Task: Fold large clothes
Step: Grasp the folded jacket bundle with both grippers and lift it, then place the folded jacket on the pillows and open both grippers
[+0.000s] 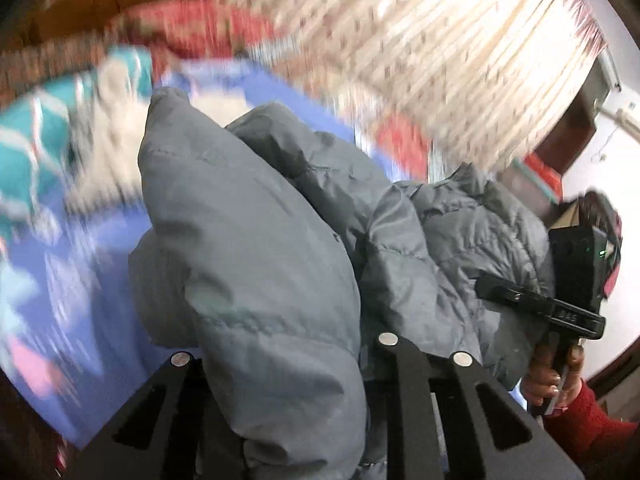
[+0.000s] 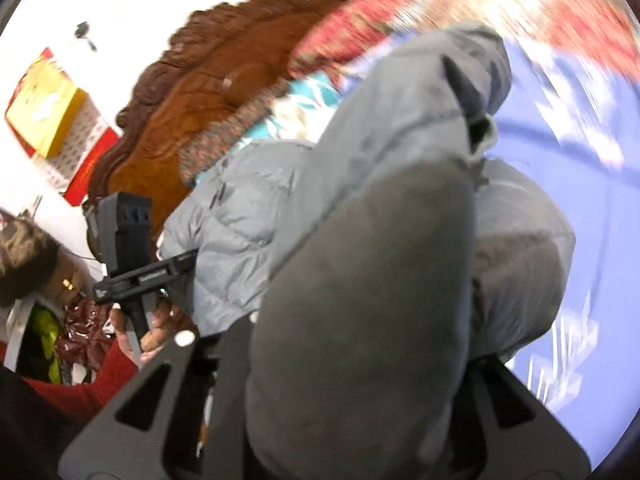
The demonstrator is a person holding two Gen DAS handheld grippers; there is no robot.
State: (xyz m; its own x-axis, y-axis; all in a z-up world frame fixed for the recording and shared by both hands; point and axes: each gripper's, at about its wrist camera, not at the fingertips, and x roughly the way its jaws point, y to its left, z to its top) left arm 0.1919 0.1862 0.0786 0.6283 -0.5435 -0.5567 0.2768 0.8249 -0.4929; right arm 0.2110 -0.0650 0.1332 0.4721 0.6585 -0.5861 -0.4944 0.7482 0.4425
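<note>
A grey puffer jacket [image 1: 256, 248] hangs bunched between both grippers above a blue patterned bedsheet [image 1: 48, 280]. My left gripper [image 1: 288, 360] is shut on a thick fold of the jacket that bulges up between its fingers. My right gripper [image 2: 360, 360] is shut on another part of the jacket [image 2: 360, 280], whose dark grey lining fills the gap between its fingers. The right gripper also shows in the left wrist view [image 1: 560, 312], held in a hand at the right. The left gripper shows in the right wrist view [image 2: 140, 276] at the left.
The bed carries a teal and white cloth [image 1: 36, 152] and a red patterned cloth [image 1: 188, 28]. A carved wooden headboard [image 2: 192, 92] stands behind. A pale striped curtain [image 1: 440, 40] hangs beyond the bed. The person wears a red sleeve [image 1: 588, 420].
</note>
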